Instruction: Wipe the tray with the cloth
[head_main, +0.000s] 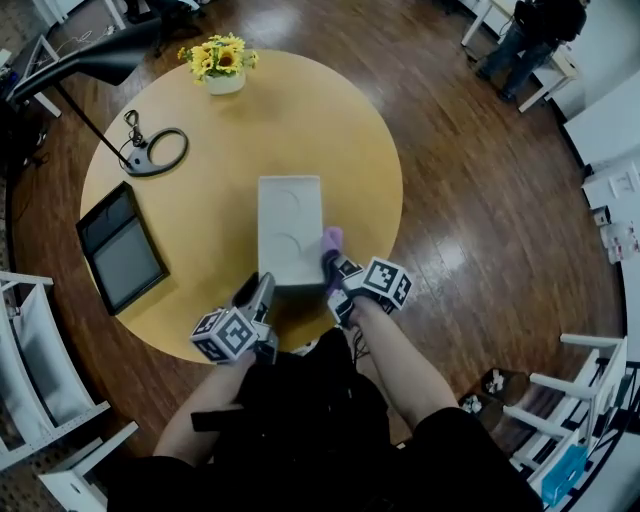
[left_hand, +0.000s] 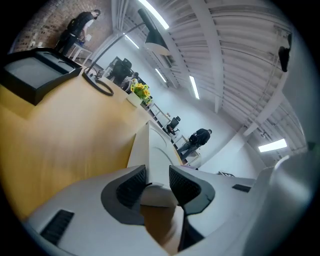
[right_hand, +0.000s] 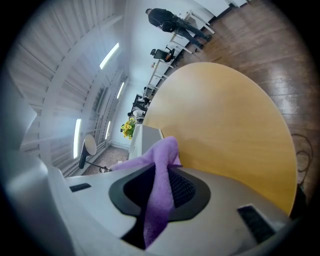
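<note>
1. Worktop (head_main: 220, 150): round, wood-coloured, filling the upper centre of the head view. A dark flat panel (head_main: 122, 248) lies at its left edge and a pot of yellow flowers (head_main: 222, 62) stands at its top.

2. Tray (head_main: 290, 230): white and rectangular, with two shallow round recesses. It sits at the centre of the frame, its short near edge towards the person.

3. Left claw (head_main: 262, 290): at the tray's lower left corner. In the left gripper view the jaws pinch the tray's near rim (left_hand: 150, 150), holding it steady.

4. Right claw (head_main: 338, 280): at the tray's lower right corner. Its jaws are pressed together on the cloth.

5. Cloth (head_main: 331, 243): purple, with a fold standing out past the jaws (right_hand: 160, 185). It is touching or just beside the tray's right edge.

Status: both grips are set. The cloth is only at the tray's edge, and no wiped area can be told apart. Judged from this, the whole tray surface remains to be wiped.
</note>
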